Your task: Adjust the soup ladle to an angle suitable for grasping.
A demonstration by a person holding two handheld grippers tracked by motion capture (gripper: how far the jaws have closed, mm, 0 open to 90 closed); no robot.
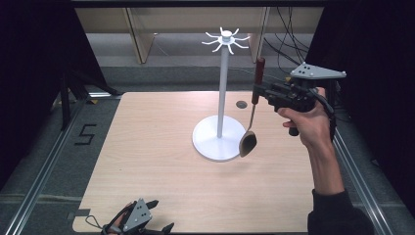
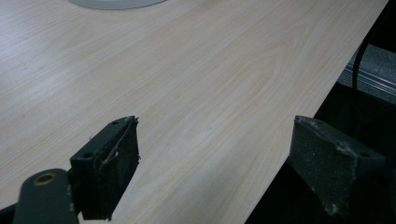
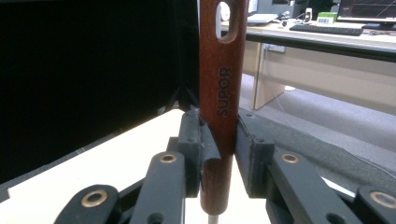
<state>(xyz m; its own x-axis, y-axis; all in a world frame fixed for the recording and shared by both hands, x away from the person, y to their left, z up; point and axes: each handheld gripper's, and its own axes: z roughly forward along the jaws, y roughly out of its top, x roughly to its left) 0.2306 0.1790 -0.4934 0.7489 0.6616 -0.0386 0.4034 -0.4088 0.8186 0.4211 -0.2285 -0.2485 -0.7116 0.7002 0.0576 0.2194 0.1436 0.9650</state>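
Hanging up off the light wooden table [image 1: 161, 147], at about 3 o'clock from the tall white metal stand with curly hooks on top [image 1: 224, 88]: a long spoon with a dark red-brown wooden handle and a pale scoop [image 1: 250, 122]. Pointing straight up and down, scoop at the bottom, just beside the stand's round base. Showing a long hole near the handle's top and the word SUPOR down its side in the right gripper view [image 3: 223, 93].

Squeezing that handle from both sides: the black right gripper [image 1: 258, 89], held in a hand [image 1: 308, 122] at 3 o'clock of the table, jaws nearly together around the wood.

Resting at 7 o'clock, near the table's front edge: the black left gripper [image 1: 155, 215], jaws standing wide apart with nothing between them, as in the left gripper view [image 2: 210, 168].

Hard to make out: the scoop, small and turned edge-on in the high view. Cut off at the bottom of the right gripper view: the thin metal neck and scoop. Cut off too: most of the left gripper and its hand at the high view's bottom edge.
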